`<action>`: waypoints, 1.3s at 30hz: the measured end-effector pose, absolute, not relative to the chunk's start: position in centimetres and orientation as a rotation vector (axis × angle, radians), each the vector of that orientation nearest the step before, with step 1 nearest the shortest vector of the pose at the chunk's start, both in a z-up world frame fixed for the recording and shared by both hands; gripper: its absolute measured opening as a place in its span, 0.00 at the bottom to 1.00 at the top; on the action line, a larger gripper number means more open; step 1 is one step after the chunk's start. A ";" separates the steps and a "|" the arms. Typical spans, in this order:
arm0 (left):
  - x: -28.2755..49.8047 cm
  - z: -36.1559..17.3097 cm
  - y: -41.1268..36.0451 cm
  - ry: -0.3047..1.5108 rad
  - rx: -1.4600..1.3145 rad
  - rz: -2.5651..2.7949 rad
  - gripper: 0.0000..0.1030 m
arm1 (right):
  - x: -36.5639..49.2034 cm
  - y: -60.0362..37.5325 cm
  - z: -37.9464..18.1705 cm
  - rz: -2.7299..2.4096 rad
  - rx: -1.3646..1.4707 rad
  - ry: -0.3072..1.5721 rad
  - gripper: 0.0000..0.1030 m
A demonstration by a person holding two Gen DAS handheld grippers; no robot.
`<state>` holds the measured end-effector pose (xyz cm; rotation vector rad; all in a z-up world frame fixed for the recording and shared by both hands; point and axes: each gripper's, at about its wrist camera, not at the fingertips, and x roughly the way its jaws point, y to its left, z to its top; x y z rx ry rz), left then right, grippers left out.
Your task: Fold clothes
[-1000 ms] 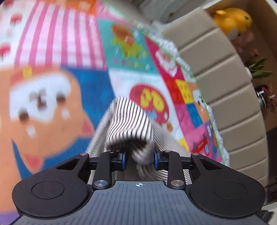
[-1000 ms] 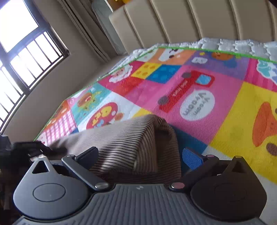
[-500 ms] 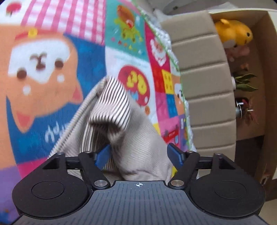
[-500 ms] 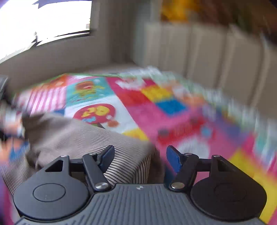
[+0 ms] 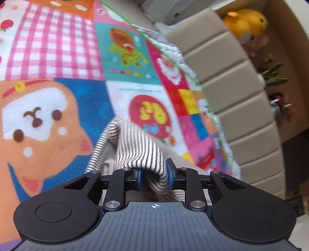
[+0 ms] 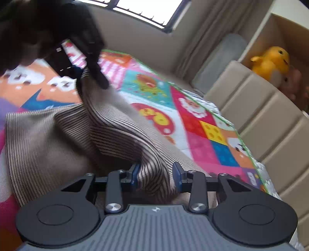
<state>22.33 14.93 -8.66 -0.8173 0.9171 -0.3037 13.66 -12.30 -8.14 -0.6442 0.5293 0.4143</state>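
**Both tools pinch the striped garment over the patchwork blanket**

A bright patchwork blanket (image 5: 58, 58) covers the bed, printed with a pink check square, an orange bear face, a Santa and a red circle with yellow figures. Along its far edge runs a beige padded headboard (image 5: 237, 92), and past that a cardboard box (image 6: 285, 30) holds a yellow plush toy (image 6: 270, 61). A window (image 6: 146, 11) shows at the top of the right wrist view.

The brown-and-cream striped garment (image 6: 58, 139) lies on the blanket, spread wide on the left side of the right wrist view and pulled up into ridges where it is held. One raised fold runs from the near edge up to the far corner.

The left tool (image 5: 154, 174) is pressed onto a bunched fold of the striped garment, its blue pads touching the cloth on both sides. The right tool (image 6: 156, 174) also pinches a raised fold, with the left pad against the cloth and the right pad just beside it. In the right wrist view the left tool appears as a dark, blurred shape gripping the far corner of the garment.
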 end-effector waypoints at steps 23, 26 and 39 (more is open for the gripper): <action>22.0 -15.0 13.4 1.150 -1.075 -0.171 0.83 | 20.4 -24.8 -8.3 0.250 0.255 0.764 0.79; 22.9 -13.9 13.6 1.070 -0.943 -0.178 0.44 | 20.8 -23.4 -9.1 0.269 0.231 0.769 0.49; 18.9 -8.6 15.5 1.108 -0.789 -0.265 0.25 | 14.7 -23.4 -4.4 0.349 0.310 0.843 0.25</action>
